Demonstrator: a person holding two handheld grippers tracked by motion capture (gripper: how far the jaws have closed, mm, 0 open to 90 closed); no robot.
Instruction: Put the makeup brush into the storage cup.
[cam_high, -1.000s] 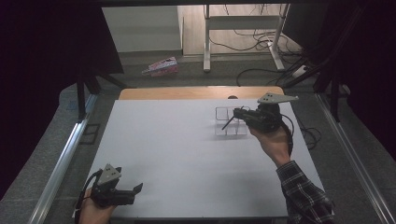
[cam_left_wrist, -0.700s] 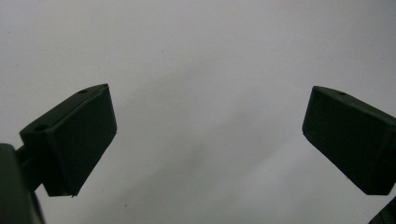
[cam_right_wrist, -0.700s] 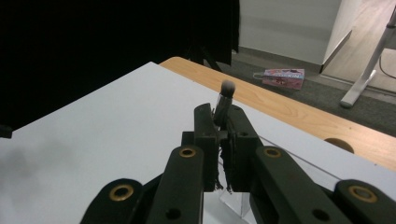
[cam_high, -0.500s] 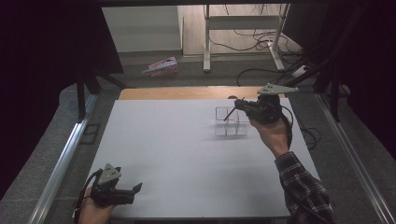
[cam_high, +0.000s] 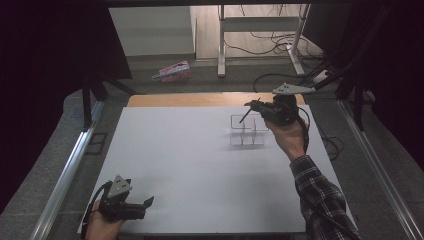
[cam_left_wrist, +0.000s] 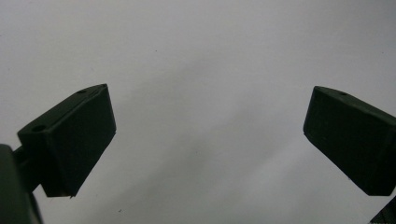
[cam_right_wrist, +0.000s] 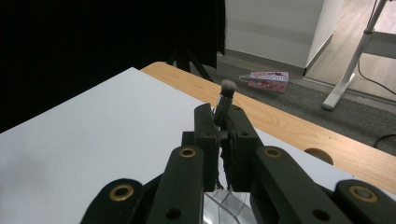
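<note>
The right gripper (cam_right_wrist: 218, 122) is clamping a small makeup brush (cam_right_wrist: 224, 100) between its closed jaws, bristle tuft sticking up past the tips in the right gripper view. In the high view the right gripper (cam_high: 248, 105) is hanging just above the far side of a clear acrylic organizer (cam_high: 248, 131), w/ the brush handle (cam_high: 243, 117) slanting down toward the far-left compartment; whether its end is already inside can't be told.

The organizer is sitting on the white table (cam_high: 190, 165), right of centre, near the wooden strip (cam_high: 200, 99) along the far edge. It looks empty, though its clear walls are making that hard to judge.

The left gripper (cam_high: 148, 202) is resting at the near-left corner, well apart from the work; the left gripper view shows its jaws standing wide w/ nothing but bare table between them.

Judged from this, the step in hand is dropping the brush handle-first into a compartment. Doing it well probably means:
- bringing the brush closer to upright before lowering, so the handle isn't catching a divider;
- centring over one cell, not a wall;
- lowering until the handle is bearing on the floor of the cell, and only then letting go;
- keeping it slow, since the light organizer could be sliding or tipping if nudged; the idle left gripper could be steadying it.

A pink box (cam_high: 173, 71) is lying on the floor beyond the table.
</note>
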